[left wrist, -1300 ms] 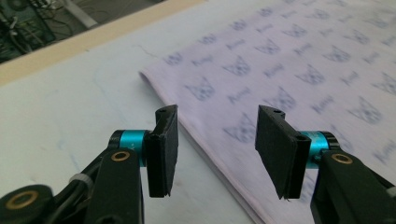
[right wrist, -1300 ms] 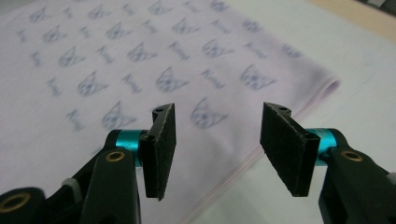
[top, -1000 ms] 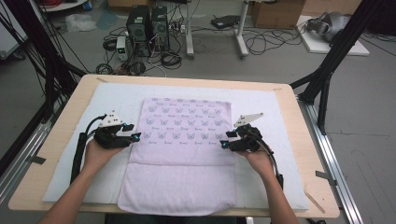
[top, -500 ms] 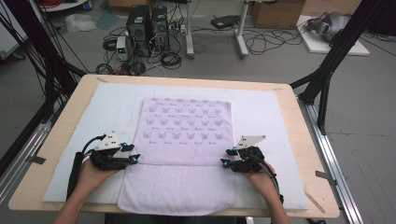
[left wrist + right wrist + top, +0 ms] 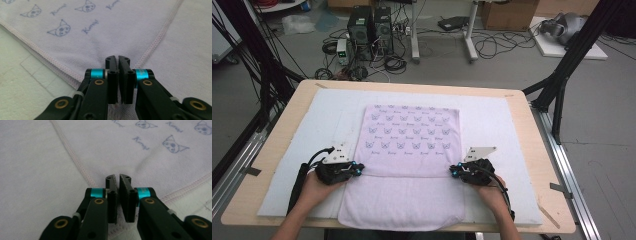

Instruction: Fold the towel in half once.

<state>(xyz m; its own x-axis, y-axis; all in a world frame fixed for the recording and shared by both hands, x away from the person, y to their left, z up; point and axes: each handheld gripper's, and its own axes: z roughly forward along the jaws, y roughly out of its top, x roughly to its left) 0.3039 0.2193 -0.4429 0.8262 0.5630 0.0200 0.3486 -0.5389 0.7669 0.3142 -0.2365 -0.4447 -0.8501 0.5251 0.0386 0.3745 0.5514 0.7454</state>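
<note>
High view: I see the towel [image 5: 409,165] mid-tabletop [image 5: 532,125] on a white pad [image 5: 312,120], near half folded over; left gripper [image 5: 357,170] at its 9 o'clock edge, right gripper [image 5: 453,172] at 3 o'clock. Left gripper view: jaws pinched on the towel's folded corner [image 5: 130,65]. Right gripper view: jaws clamped on the towel corner [image 5: 96,182].

The table [image 5: 532,130] is seen from above the person's side, looking forward and down, with floor beyond. Each gripper view is taken close along its own tongs [image 5: 117,60] [image 5: 118,178], low over the towel [image 5: 412,150]. The towel's folded edge is shared by all three views.
</note>
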